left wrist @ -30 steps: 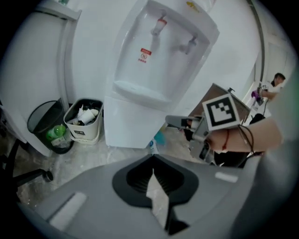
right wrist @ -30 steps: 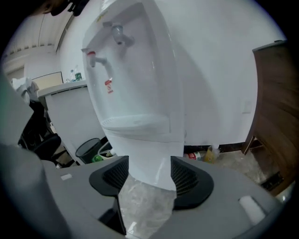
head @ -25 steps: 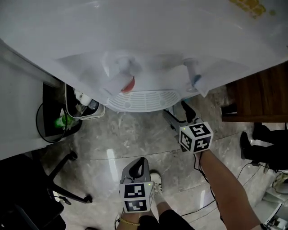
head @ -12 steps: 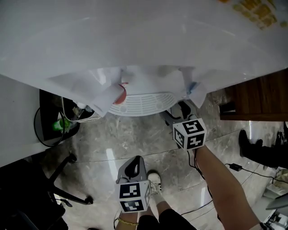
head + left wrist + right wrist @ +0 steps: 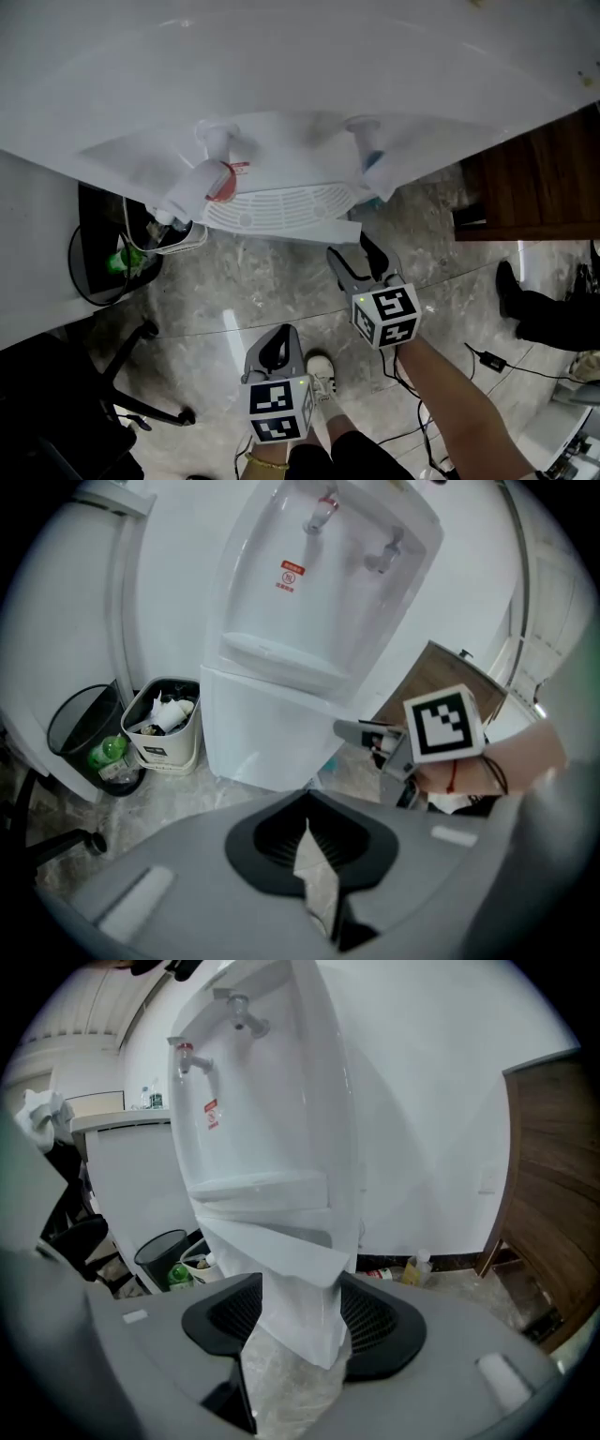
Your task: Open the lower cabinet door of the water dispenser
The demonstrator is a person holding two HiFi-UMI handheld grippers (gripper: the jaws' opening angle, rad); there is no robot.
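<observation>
The white water dispenser (image 5: 281, 141) stands ahead of me, with a red and a blue tap over its drip tray. Its lower cabinet door (image 5: 262, 733) stands a little ajar, and its top edge (image 5: 281, 230) shows below the tray. My right gripper (image 5: 354, 251) reaches up to the door's free right edge. In the right gripper view that door edge (image 5: 291, 1288) stands between the jaws, which are closing around it without a clear press. My left gripper (image 5: 286, 337) hangs lower, nearer to me, apart from the dispenser, shut with nothing in it.
A black wire bin (image 5: 84, 728) and a white bin full of rubbish (image 5: 164, 724) stand left of the dispenser. A wooden cabinet (image 5: 534, 187) is at the right. An office chair base (image 5: 131, 375) is at the lower left. A cable (image 5: 487, 361) lies on the stone floor.
My right gripper has drawn back toward me and to the left, and its jaws have narrowed. The door's top edge now shows below the drip tray. The left gripper has stayed put.
</observation>
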